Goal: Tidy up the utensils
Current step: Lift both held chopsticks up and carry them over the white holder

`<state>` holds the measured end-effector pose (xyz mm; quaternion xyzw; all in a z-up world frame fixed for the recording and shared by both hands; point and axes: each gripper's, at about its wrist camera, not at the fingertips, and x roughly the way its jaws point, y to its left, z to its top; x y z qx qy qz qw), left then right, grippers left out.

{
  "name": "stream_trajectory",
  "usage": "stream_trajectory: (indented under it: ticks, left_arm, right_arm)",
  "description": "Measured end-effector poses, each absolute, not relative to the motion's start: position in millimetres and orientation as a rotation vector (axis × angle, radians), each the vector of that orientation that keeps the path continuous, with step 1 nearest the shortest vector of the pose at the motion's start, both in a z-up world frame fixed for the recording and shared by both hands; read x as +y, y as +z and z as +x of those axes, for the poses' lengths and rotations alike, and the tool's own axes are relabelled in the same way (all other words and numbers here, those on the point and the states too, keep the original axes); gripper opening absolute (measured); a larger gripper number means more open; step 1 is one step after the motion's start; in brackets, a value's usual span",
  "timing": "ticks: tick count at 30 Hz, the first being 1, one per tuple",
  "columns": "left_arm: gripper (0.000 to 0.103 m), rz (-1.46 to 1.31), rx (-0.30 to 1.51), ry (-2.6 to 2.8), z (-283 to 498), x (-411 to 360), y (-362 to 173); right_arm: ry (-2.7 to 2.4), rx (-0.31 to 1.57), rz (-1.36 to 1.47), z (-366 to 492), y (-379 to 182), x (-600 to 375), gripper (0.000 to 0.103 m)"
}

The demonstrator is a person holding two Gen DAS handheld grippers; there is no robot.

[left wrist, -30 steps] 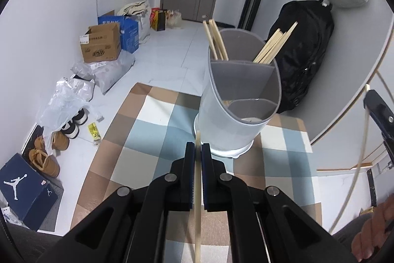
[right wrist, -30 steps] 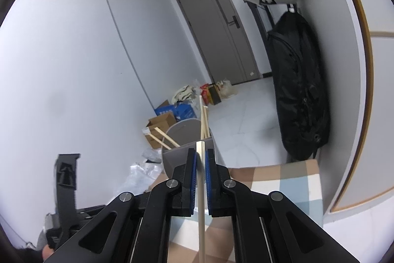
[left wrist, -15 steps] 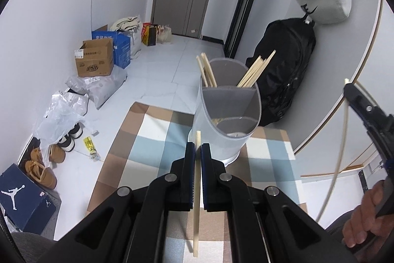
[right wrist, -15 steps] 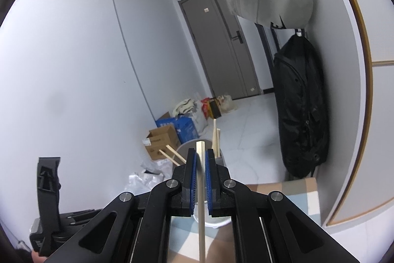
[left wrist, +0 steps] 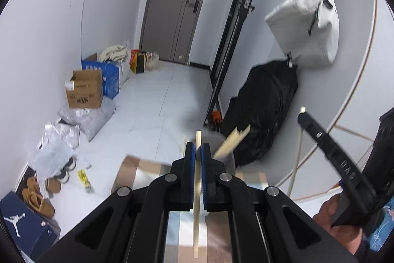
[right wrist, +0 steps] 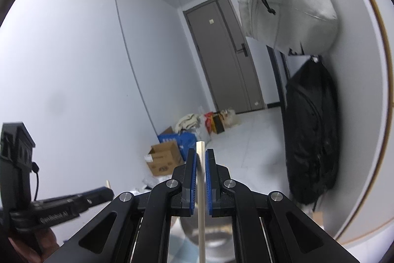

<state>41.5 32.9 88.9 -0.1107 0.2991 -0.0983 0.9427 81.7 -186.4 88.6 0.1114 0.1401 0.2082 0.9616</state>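
Left wrist view shows the left chopstick [left wrist: 197,186] clamped upright between the blue pads of the left gripper [left wrist: 198,152], its top end poking just above the fingertips. A second ago the grey utensil holder [left wrist: 227,159] filled the middle of this view with its compartments open to the camera; now only a sliver of its rim and a few stored chopsticks [left wrist: 232,142] peek from behind the fingers, above the far edge of the checked cloth [left wrist: 138,171]. Both grippers have lifted and tipped back. The right gripper [right wrist: 201,159] likewise pinches the right chopstick [right wrist: 201,201] vertically, with the holder blurred beneath it. Judging from this, neither stick has been dropped in yet; both look raised for a descent into the holder
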Motion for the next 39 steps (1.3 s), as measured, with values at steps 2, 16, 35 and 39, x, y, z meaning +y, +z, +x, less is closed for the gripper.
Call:
stream_trajectory:
  ticks: [2,16,35,39]
  left_arm:
    - [0.000,-0.233,0.586,-0.205,53,35,101]
    - [0.000,-0.271,0.481,-0.197,122,35,115]
    - [0.000,-0.281,0.454,-0.204,165,35,81]
    - [0.000,-0.250,0.448,-0.196,168,32,74]
  right_arm:
    - [0.423,0.276,0.228,94,96,-184,0.006]
    - [0.421,0.218,0.274,185,111,-165,0.006]
    - [0.379,0.114,0.300,207,61,-149,0.006]
    - [0.396,0.112,0.295,207,54,-145,0.006]
